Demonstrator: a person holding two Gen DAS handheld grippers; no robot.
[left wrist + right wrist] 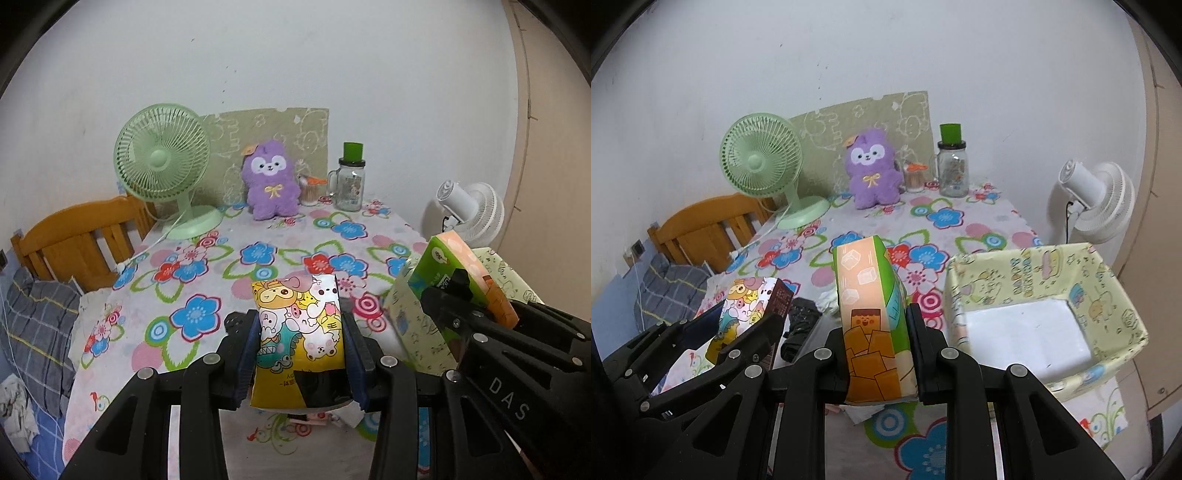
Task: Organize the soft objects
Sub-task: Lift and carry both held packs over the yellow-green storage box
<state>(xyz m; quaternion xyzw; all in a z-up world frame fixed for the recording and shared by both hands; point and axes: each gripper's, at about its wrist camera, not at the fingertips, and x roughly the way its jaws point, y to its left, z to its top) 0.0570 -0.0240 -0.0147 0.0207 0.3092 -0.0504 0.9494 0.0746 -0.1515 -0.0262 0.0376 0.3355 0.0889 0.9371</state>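
Observation:
My left gripper (301, 319) is shut on a yellow tissue pack with cartoon animals (299, 339), held upright above the flowered table. Its blue pads press on both sides of the pack. My right gripper (877, 332) is shut on an orange and green tissue pack (864, 288), also lifted off the table. In the left wrist view the right gripper (476, 295) and its pack (447, 254) hang at the right. In the right wrist view the left gripper (738, 321) with the cartoon pack (753, 295) is at the left. A pale yellow fabric basket (1108, 295) stands right of both, its white bottom bare.
A purple plush toy (271, 181), a green desk fan (162, 173) and a glass jar with a green lid (349, 184) stand along the back wall. A white fan (1097, 199) is off the table's right edge. A black crumpled thing (799, 325) lies between the grippers. A wooden headboard (77, 240) is at the left.

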